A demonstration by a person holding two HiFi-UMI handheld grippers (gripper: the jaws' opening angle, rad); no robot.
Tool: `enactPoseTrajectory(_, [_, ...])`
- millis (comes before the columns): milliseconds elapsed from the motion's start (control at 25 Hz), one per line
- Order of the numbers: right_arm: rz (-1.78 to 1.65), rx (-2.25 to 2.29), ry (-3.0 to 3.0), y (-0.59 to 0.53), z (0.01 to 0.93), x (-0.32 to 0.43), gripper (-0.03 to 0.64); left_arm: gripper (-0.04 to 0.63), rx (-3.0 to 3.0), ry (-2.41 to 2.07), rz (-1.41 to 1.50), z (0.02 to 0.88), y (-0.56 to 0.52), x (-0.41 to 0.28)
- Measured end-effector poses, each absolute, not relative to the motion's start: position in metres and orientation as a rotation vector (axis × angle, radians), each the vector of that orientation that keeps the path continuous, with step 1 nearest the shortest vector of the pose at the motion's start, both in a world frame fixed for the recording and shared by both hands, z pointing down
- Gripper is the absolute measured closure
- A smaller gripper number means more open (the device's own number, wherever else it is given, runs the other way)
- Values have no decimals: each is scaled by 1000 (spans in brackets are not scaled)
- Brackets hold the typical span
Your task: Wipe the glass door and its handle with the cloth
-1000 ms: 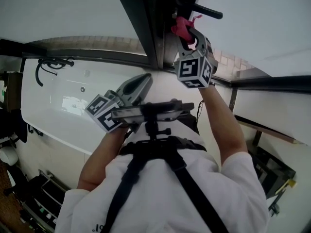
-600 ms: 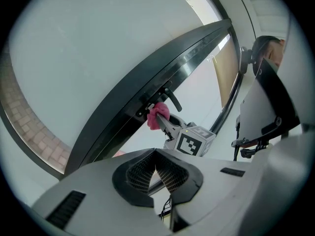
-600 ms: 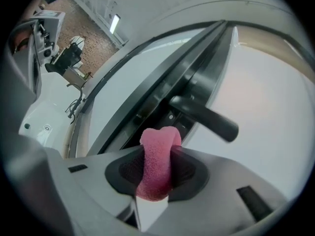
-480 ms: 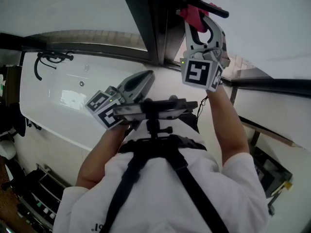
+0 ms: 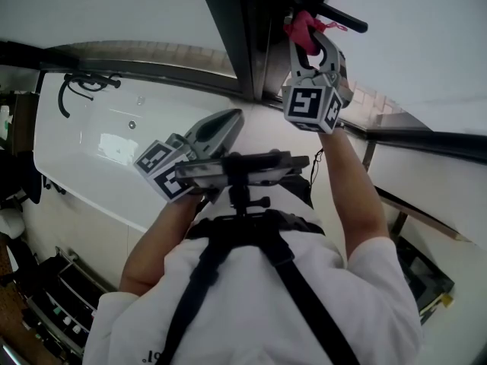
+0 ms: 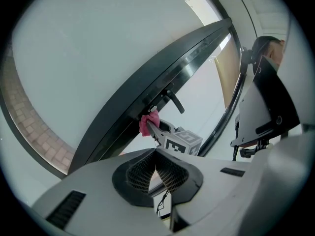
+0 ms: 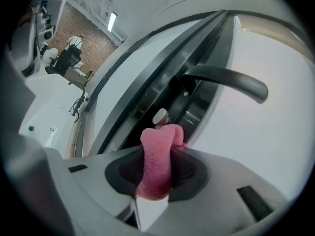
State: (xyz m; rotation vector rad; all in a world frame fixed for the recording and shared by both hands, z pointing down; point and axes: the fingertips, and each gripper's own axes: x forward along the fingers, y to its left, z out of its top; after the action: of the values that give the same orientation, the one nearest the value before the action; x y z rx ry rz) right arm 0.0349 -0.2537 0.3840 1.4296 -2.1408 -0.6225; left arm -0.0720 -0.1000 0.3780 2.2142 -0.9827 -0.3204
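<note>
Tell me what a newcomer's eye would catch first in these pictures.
The pink cloth, pinched in the jaws of the right gripper, stands out first, raised close to the black door handle. Lower down, the left gripper hangs with its jaws together, holding nothing.

fuzzy pink cloth [image 7: 156, 166], soft terry nap. the handle [image 7: 229, 78] reads smooth, matt black. glass door [image 7: 268, 146] looks slick and milky.

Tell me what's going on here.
A person is holding a hand-held gripper in each hand. The right hand-held gripper is shut on a pink cloth, raised to the glass door's dark frame beside the black handle. The left hand-held gripper is shut, empty, held lower, off the door.
</note>
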Motion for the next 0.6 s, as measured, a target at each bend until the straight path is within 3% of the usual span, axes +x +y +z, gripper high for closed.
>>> enactPoseTrajectory(600, [-433,1252,-2126,-254,474,28,506,607,2173,-1056,-314,381,-100,-78])
